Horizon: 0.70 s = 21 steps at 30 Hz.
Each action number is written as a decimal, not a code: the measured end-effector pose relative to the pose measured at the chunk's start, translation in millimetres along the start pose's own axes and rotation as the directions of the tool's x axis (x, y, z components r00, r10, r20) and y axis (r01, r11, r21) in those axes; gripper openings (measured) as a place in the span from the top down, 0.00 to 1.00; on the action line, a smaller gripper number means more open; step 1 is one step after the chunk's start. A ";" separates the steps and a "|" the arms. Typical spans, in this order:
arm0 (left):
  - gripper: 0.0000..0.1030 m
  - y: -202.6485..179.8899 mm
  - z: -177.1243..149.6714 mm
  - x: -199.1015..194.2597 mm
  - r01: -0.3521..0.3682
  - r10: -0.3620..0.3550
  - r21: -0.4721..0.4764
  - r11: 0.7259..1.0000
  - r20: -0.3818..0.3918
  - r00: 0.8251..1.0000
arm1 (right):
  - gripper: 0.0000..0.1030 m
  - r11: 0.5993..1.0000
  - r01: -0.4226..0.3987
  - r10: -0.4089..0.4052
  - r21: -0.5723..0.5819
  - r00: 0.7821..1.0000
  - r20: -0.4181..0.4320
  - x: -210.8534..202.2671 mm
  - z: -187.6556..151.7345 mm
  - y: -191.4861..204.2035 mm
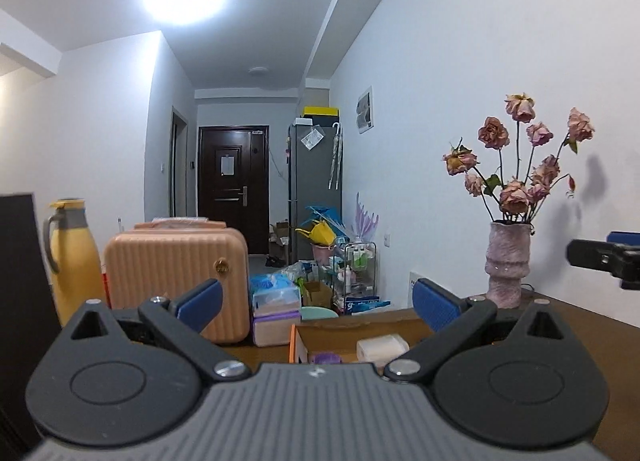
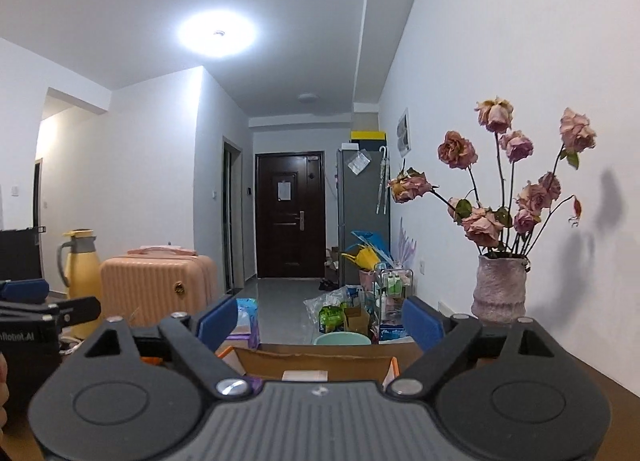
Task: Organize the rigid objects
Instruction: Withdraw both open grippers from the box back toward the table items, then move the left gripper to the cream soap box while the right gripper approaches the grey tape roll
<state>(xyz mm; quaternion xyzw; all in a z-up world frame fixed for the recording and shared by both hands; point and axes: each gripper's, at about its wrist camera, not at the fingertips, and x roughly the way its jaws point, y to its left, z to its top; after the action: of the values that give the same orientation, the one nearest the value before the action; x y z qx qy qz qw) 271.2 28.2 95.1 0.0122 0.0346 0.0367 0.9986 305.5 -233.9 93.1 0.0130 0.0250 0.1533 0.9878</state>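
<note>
An open cardboard box [image 1: 298, 341] with orange flaps sits on the brown table [image 1: 580, 325] right in front of both grippers. Inside it lie a white block [image 1: 382, 345] and a purple item [image 1: 326, 357]. My left gripper [image 1: 318, 303] is open, held level above the box's near side, with nothing between its blue pads [image 1: 200, 301]. In the right wrist view the same box [image 2: 312, 359] holds a pale carton [image 2: 304, 375], and my right gripper [image 2: 320, 323] is open and empty over it. Each gripper shows at the other view's edge: the right gripper [image 1: 600, 251], the left gripper [image 2: 52, 299].
A pink ribbed case [image 1: 176, 281], a yellow jug [image 1: 74, 257] and stacked tissue packs [image 1: 276, 301] stand at the left behind the box. A vase of dried roses [image 1: 506, 265] stands at the right by the wall. Beyond the table lies a cluttered hallway floor [image 2: 288, 301].
</note>
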 end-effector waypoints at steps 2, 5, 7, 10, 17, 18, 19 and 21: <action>0.00 5.4 -10.7 -19.4 0.009 -0.009 0.006 1.000 -0.011 1.000 | 0.11 1.000 0.002 -0.002 -0.006 1.000 -0.002 -23.8 -12.6 -1.0; 0.00 16.0 -30.4 -55.4 0.030 -0.031 -0.008 1.000 -0.037 0.999 | 0.11 0.999 -0.007 0.007 -0.053 1.000 -0.005 -65.5 -34.4 2.6; 0.00 16.7 -44.2 -84.3 0.011 -0.010 0.018 1.000 -0.065 0.998 | 0.07 0.997 -0.017 0.016 -0.070 1.000 -0.005 -94.8 -51.6 3.6; 0.00 17.1 -69.6 -130.9 0.026 -0.025 0.045 0.999 -0.027 0.999 | 0.03 0.996 -0.015 0.012 -0.086 0.999 -0.030 -129.7 -75.0 7.4; 0.00 12.7 -130.9 -185.1 0.035 -0.028 0.085 0.996 -0.091 0.995 | 0.03 0.996 0.047 -0.051 -0.071 0.997 -0.063 -188.0 -133.6 26.1; 0.00 11.7 -135.4 -186.1 0.047 -0.038 0.080 0.996 -0.113 0.993 | 0.03 0.996 0.067 -0.070 -0.053 0.995 -0.075 -192.0 -140.5 28.0; 0.00 10.2 -140.3 -187.5 0.052 -0.042 0.074 0.996 -0.132 0.990 | 0.03 0.996 0.079 -0.083 -0.039 0.992 -0.092 -195.9 -147.4 31.0; 0.00 8.3 -147.3 -191.5 0.052 -0.039 0.086 0.995 -0.147 0.988 | 0.03 0.997 0.072 -0.075 -0.036 0.992 -0.100 -203.0 -156.5 36.4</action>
<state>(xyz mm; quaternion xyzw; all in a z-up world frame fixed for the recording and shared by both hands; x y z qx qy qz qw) 69.8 25.5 -38.5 0.0533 0.1089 0.0130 0.9925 93.0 -258.0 -52.7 -0.0115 0.0731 0.1176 0.9903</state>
